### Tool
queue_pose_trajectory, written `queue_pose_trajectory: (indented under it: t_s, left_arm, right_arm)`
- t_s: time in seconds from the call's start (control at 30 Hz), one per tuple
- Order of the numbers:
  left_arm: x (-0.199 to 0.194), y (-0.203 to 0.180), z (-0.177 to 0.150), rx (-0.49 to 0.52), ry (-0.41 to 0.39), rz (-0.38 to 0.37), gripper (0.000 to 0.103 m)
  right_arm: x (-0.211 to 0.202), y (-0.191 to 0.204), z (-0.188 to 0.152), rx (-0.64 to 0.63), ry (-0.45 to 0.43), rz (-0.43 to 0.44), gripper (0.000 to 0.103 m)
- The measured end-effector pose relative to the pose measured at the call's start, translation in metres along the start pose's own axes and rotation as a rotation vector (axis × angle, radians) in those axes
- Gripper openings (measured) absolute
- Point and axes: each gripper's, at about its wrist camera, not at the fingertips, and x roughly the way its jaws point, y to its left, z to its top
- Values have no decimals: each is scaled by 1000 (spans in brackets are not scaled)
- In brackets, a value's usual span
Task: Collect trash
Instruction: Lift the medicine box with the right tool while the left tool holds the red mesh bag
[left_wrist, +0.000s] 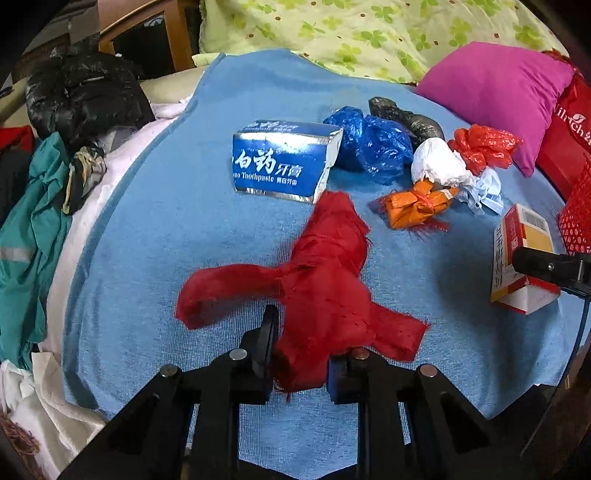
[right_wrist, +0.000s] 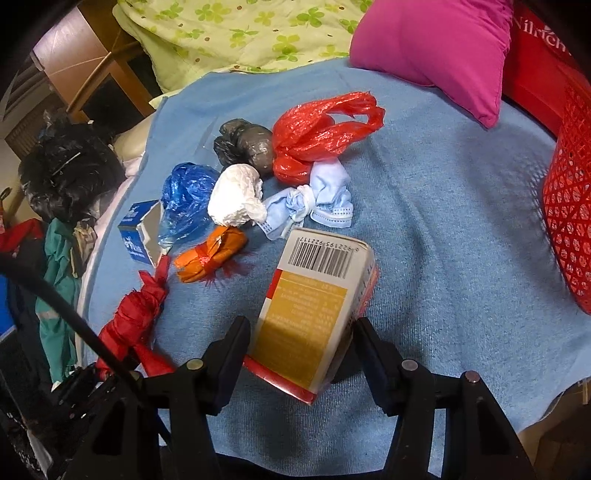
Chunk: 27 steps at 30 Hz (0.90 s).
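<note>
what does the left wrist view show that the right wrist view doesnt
Only the left wrist view shows the left tool shut on the red cloth, and the toothpaste box's front. Only the right wrist view shows the right tool straddling the yellow box, and the red basket's wall. Both show the blue blanket and pink pillow.

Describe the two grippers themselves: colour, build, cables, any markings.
The left gripper and right gripper are both matte black, angular frames with triangular cut-outs and round silver studs on the finger linkages. One left finger has a blue pad. A black cable runs past. No markings visible.
</note>
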Motion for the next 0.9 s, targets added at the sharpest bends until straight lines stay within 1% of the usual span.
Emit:
queue_pose_trajectory:
  t_s: [0.1, 0.2, 0.43, 0.47, 0.5, 0.57, 0.6, 0.63, 0.7, 0.73, 0.83, 0.87, 0.9]
  left_arm:
    - [-12, -6, 2, 22, -42, 12, 15]
    - [-28, -11, 6, 47, -88, 41, 14]
    - [-63, -19, 16, 69, -164, 50, 13]
    - [-70, -21, 18, 74, -175, 50, 13]
    - [-74, -22, 18, 77, -185, 49, 13]
    - [-86, -26, 22, 84, -210, 49, 13]
    - [-90, -28, 23, 86, -219, 47, 13]
    - [-95, -30, 24, 87, -230, 45, 13]
    - [-105, -36, 25, 95, -254, 46, 13]
    - [-108, -38, 26, 99, -261, 45, 13]
    - [-112, -42, 24, 108, -267, 46, 13]
    - [-112, -43, 24, 110, -267, 48, 13]
    - [-112, -44, 24, 111, -264, 49, 13]
  right_arm:
    - [-5, -3, 0, 1, -7, 11, 61]
    - [-13, -4, -1, 3, -16, 30, 61]
    - [-37, -6, -1, 0, -59, 67, 61]
    - [-42, -6, -1, -1, -69, 70, 57]
    - [-47, -6, -1, -1, -79, 76, 56]
    - [-56, -7, 0, -1, -103, 83, 55]
    - [-62, -7, 0, -10, -117, 80, 51]
    - [-64, -6, 1, -17, -122, 73, 48]
    - [-64, -8, 1, -16, -113, 55, 47]
    - [-62, -11, 1, -8, -101, 62, 47]
    - [-56, -17, -4, 1, -73, 88, 48]
    - [-55, -18, -5, 0, -72, 87, 53]
    - [-54, -19, -6, -2, -70, 89, 63]
